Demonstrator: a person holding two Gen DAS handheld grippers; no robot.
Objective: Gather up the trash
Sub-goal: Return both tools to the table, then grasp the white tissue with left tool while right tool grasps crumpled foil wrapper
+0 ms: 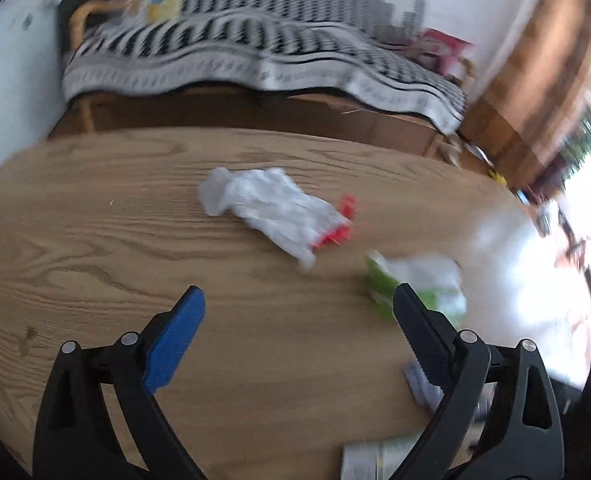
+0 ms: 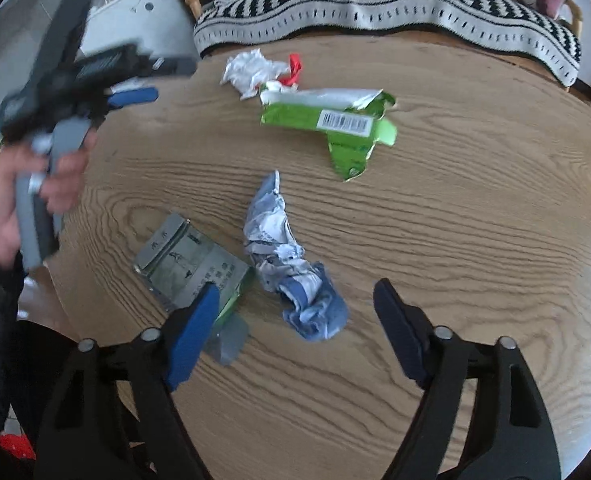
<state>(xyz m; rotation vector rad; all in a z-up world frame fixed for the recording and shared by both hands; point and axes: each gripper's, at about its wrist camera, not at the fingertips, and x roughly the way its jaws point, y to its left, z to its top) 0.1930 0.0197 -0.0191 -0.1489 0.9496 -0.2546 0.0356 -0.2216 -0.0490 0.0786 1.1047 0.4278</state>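
Left tool (image 1: 297, 300): fingers spread wide, nothing between them, hovering over the round wood-grain counter (image 1: 95, 232).
Right tool (image 2: 295, 292): released too, fingers wide apart and empty, above the same counter (image 2: 475, 200).
Crumpled blue-and-white paper wrapper (image 2: 291, 264): just ahead of the right tool, between its fingertips; long axis runs away from the tool, thick blue end nearest.
Flattened grey carton (image 2: 187, 262): beside the right tool's left finger, partly hidden by it, long axis slanting toward the tool's right.
Torn green-and-white carton (image 2: 335, 120): well ahead of the right tool, long axis crosswise, barcode up.
Crumpled white plastic with red scrap (image 1: 271, 208): ahead of the left tool, lying diagonally, red end toward the right.
Left hand (image 2: 23, 196): gripping the left tool's handle, blurred.
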